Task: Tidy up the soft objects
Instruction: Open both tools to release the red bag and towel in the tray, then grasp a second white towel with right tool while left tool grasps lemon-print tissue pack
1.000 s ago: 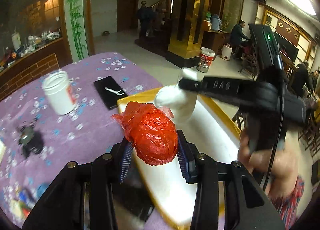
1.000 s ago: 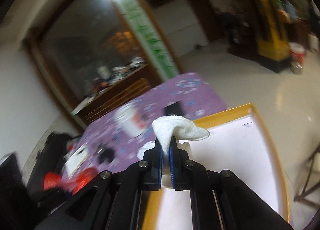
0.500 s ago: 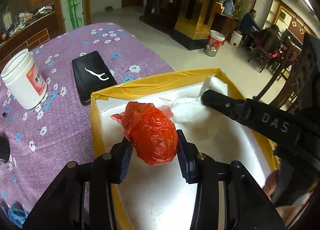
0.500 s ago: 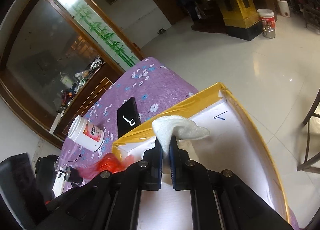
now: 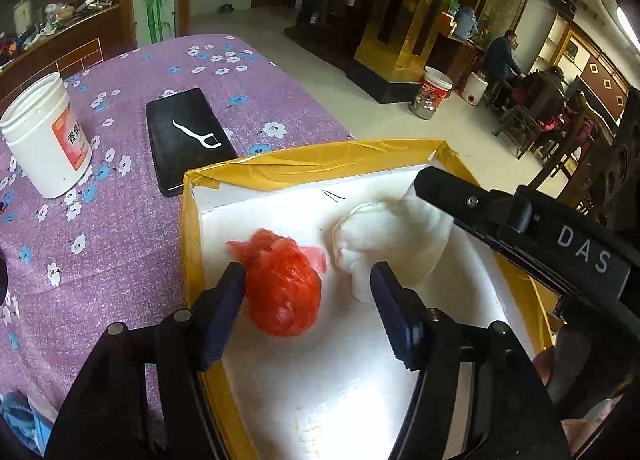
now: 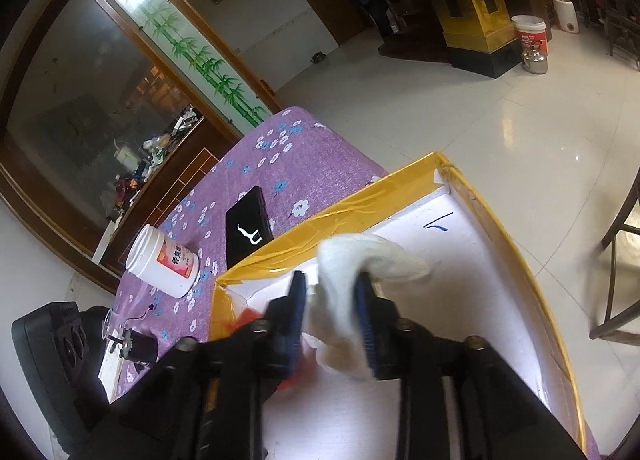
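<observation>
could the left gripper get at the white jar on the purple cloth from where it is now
Probably yes. The left gripper stands open over the box, its jaws having just opened off the red bag. The white jar stands beyond the box wall on open cloth, with only the flat black case nearby.

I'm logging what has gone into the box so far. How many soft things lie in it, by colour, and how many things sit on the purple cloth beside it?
Red plastic bundle in the box: 1
White cloth wad in the box: 1
White jar on the purple cloth: 1
Black phone on the cloth: 1
Total: 4
</observation>
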